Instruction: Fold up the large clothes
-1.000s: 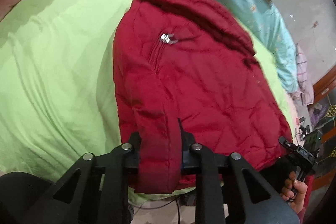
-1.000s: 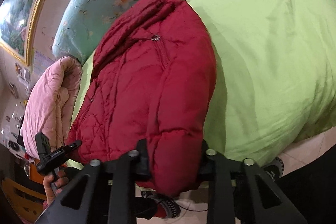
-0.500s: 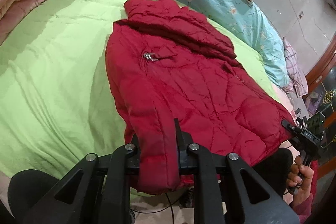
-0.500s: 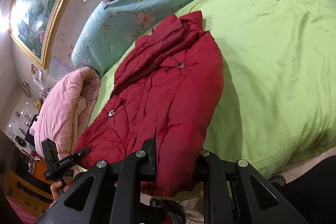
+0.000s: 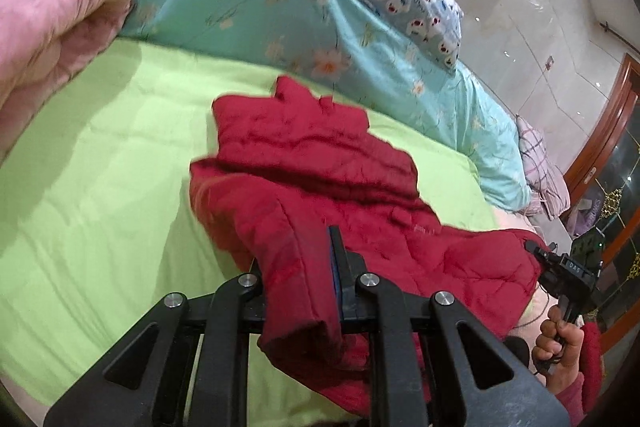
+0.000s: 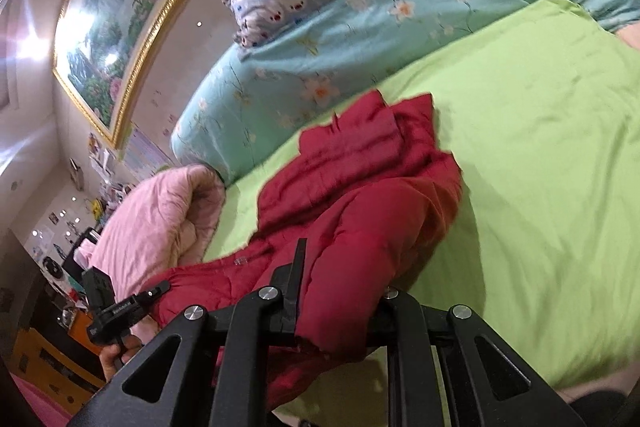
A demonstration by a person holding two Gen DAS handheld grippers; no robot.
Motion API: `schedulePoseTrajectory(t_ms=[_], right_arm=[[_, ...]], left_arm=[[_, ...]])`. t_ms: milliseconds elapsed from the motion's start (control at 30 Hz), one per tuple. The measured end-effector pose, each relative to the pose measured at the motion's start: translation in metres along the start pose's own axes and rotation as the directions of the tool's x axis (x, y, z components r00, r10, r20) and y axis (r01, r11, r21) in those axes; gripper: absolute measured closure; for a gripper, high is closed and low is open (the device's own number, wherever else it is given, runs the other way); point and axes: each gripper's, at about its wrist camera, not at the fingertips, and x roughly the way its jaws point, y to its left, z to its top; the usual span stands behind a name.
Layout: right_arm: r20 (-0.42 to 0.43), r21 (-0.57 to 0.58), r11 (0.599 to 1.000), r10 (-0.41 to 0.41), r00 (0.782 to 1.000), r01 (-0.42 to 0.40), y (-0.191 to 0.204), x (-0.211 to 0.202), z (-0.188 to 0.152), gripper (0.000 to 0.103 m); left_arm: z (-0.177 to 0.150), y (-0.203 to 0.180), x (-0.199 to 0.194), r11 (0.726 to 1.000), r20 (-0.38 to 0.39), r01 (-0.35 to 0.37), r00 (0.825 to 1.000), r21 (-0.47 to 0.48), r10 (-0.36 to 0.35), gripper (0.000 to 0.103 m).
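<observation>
Presently we hold the red jacket by its near hem: left gripper and right gripper each clamp it above the green sheet.

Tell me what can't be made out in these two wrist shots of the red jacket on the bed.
- Red quilted puffer jacket: its near hem, in both views, is hidden behind the black claw linkages.
- Jacket zipper and front details: left wrist view, smeared by motion blur.
- Left claw pad contact: covered by the fabric.
- Shelf clutter beyond the pink quilt: right wrist view, too small.
</observation>
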Motion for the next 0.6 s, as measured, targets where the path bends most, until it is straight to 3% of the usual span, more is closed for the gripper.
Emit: schedulePoseTrajectory(t_ms=[333, 600], right_arm=[[0.051, -0.073, 0.997, -0.007, 0.999, 0.011, 0.015, 0.037, 0.063, 0.087], [0.058, -0.111, 0.994, -0.019, 0.998, 0.025, 0.022, 0.057, 0.088, 0.088]], left_arm=[[0.051, -0.005, 0.021, 1.0, 0.08, -0.006, 0.997, 0.029, 0.004, 0.089], [0.074, -0.005, 0.043, 1.0, 0.102, -0.004, 0.995, 0.025, 0.001, 0.089]])
